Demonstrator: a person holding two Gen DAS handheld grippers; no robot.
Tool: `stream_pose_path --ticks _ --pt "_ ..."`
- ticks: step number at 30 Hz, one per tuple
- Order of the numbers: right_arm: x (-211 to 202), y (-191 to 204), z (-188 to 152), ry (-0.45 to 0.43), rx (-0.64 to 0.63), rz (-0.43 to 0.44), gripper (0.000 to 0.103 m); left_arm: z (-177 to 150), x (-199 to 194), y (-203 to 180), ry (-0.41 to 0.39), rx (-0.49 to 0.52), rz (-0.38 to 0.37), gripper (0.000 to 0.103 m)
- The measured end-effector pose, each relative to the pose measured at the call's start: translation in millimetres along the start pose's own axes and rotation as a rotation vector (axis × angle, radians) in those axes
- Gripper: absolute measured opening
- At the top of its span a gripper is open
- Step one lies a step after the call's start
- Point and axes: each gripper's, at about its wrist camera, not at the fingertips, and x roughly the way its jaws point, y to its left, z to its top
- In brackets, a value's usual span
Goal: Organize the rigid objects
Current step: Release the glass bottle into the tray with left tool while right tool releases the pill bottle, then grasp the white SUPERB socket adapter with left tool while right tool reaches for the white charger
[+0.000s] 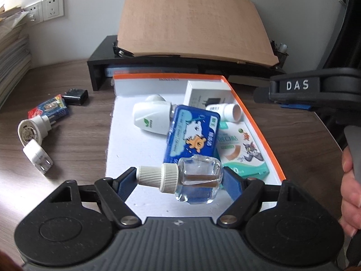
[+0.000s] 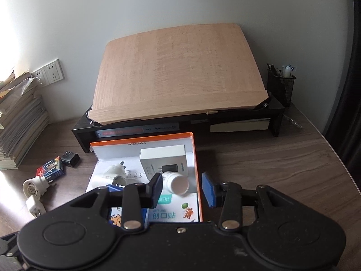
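Note:
My left gripper (image 1: 180, 177) is shut on a clear glass bottle (image 1: 198, 180) with a white ribbed cap, held sideways end to end between the blue pads. It hangs over the near end of an orange-rimmed white box (image 1: 121, 149). Inside the box lie a white plug-in device (image 1: 150, 118), a blue tin (image 1: 191, 133), a plaster box (image 1: 243, 151), a white pill bottle (image 2: 178, 183) and a white charger carton (image 2: 162, 161). My right gripper (image 2: 182, 189) is open above the pill bottle and straddles the box's right wall (image 2: 195, 158). Nothing is between its pads.
On the table left of the box lie two white plugs (image 1: 33, 137), a card pack (image 1: 50, 109) and a black charger (image 1: 75, 96). Behind stands a black shelf (image 2: 277, 117) with a wooden board (image 2: 176, 76). A paper stack (image 2: 20, 117) is at far left, a pen holder (image 2: 282, 85) at back right.

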Motion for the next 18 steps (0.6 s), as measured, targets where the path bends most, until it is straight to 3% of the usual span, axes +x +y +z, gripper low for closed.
stream_pose_path --ticks 7,18 --pt "-13.5 5.3 -6.7 -0.007 -0.006 -0.001 0.052 -4.4 -11.0 3.5 -0.023 -0.015 -0.006 0.086" --pt "-18.3 45.4 -14.0 -0.004 -0.063 0.080 0.056 -7.0 -33.4 53.9 -0.066 -0.145 0.112 0.086"
